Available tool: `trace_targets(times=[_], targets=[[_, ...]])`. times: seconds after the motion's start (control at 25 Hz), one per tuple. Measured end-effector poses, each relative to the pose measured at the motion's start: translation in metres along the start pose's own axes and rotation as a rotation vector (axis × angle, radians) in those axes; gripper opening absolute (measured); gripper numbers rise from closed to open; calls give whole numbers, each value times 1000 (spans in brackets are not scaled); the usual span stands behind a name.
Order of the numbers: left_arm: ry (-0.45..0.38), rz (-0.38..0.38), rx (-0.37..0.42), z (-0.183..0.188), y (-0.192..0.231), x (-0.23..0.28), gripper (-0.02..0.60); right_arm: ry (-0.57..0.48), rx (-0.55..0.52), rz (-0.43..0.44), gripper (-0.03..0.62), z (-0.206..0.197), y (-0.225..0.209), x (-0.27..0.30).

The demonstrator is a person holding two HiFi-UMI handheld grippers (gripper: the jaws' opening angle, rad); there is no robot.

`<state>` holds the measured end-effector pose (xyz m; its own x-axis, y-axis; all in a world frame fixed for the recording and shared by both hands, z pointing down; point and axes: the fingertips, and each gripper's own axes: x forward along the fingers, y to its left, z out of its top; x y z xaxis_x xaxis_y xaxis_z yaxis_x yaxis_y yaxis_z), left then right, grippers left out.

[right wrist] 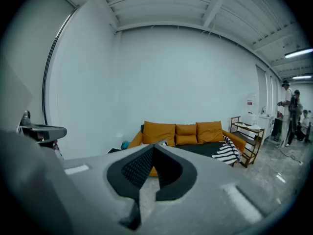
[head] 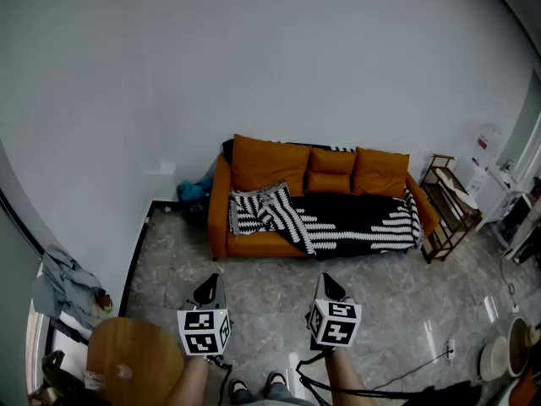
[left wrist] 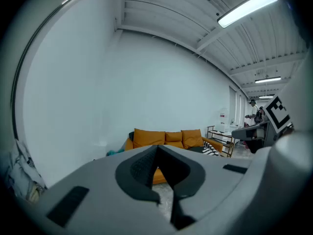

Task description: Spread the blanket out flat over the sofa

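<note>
- Two grippers, the left gripper and the right gripper, hang side by side over the floor, well apart from the sofa. Each gripper view shows its jaws closed tip to tip with nothing between them.
- The blanket, black with white stripes, lies over the seat. It is mostly flat toward the right arm, but bunched into a heap at the left end.
- The step in hand looks like the approach. To do it well, I would walk to the left end, part both jaws, and take the heap at two edge points well apart. Then lift and draw outward, so the folds open without dragging the flat part.
- Only the head view shows the heap's outline and how much seat is covered. In the gripper views, the jaws stand in front of part of the seat.
- Only the gripper views show the jaws' state, the ceiling lights, and people standing far right beyond a shelf.
</note>
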<state>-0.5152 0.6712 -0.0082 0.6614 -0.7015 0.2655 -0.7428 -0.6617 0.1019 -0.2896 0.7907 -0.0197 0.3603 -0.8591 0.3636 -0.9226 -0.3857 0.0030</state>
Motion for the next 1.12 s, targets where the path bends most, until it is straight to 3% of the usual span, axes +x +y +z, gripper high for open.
trace_targets(times=[0.24, 0.64, 1.12], targets=[[1, -7, 3, 0, 9, -1, 5, 17, 23, 22, 5, -6, 13, 4], [29, -32, 23, -8, 27, 12, 5, 23, 46, -46, 5, -12, 18, 9], [54, -36, 37, -10, 42, 58, 5, 60, 67, -54, 5, -18, 11, 54]])
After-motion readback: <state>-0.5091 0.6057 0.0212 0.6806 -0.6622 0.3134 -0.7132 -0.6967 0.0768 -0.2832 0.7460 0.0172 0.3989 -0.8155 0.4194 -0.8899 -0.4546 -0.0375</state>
